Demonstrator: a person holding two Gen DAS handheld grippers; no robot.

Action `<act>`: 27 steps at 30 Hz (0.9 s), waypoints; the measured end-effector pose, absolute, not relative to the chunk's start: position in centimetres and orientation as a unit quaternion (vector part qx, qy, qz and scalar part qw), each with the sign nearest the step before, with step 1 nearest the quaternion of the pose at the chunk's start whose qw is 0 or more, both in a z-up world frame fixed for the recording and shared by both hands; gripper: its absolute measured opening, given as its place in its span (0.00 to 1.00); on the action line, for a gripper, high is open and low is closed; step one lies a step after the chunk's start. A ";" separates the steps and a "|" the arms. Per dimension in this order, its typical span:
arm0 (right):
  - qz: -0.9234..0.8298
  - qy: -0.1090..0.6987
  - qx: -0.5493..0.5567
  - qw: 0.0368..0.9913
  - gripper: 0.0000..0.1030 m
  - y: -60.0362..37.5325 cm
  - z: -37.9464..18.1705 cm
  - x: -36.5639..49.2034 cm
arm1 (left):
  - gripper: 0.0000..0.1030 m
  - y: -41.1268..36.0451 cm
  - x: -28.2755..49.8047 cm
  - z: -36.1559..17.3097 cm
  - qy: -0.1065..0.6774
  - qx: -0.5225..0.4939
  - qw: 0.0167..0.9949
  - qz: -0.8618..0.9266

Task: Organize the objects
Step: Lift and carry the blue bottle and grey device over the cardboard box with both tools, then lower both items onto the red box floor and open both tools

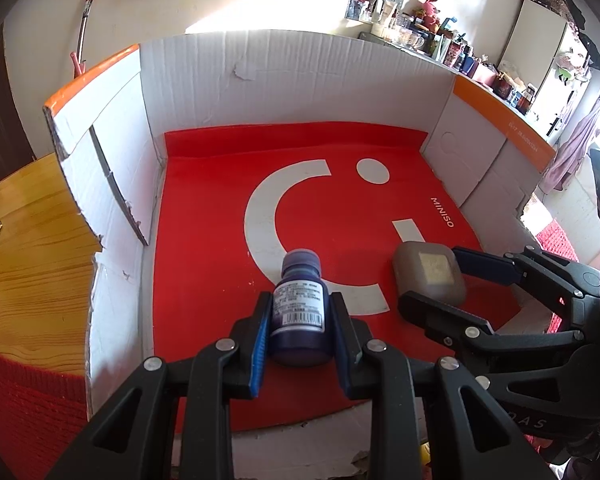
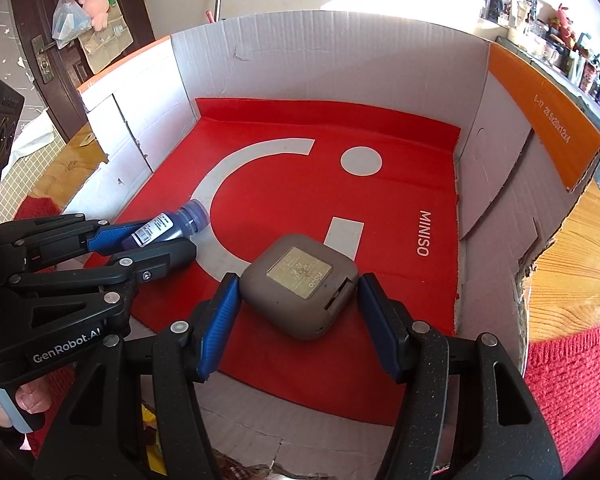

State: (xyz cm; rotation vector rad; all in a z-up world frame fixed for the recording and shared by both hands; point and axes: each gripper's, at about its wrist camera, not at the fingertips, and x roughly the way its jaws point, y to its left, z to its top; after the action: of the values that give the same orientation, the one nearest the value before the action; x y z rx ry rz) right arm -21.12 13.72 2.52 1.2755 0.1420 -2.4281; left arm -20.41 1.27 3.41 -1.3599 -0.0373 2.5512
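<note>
Inside our white cardboard box point(image 1: 204, 80), left gripper point(image 1: 300, 320) clamps a purple bottle point(image 1: 300, 304), right gripper point(image 2: 296, 300) loosely straddles a grey case point(image 2: 300, 284); release next.

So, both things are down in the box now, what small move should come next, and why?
Probably open the left hand-held gripper to let go of the purple bottle. The bottle already lies on the red sheet inside the cardboard box, yet the pads still clamp it. The right hand-held gripper looks already loose around the grey case.
</note>
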 end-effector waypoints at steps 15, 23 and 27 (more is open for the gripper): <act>-0.868 0.045 0.451 0.204 0.62 13.7 2.9 -20.6 | 0.41 1.0 -19.8 3.9 -0.009 -0.457 0.117 0.882; -0.871 0.049 0.444 0.205 0.65 13.6 3.3 -19.9 | 0.47 0.8 -19.0 4.1 -0.001 -0.450 0.108 0.887; -0.872 0.052 0.442 0.206 0.67 13.5 3.4 -19.6 | 0.47 0.5 -18.7 3.8 -0.003 -0.452 0.107 0.885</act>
State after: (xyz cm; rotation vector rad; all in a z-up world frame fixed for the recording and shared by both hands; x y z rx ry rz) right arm -19.62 13.54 3.40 1.2309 0.1460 -2.4295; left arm -18.68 0.49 3.83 -1.3317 -0.0086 2.6070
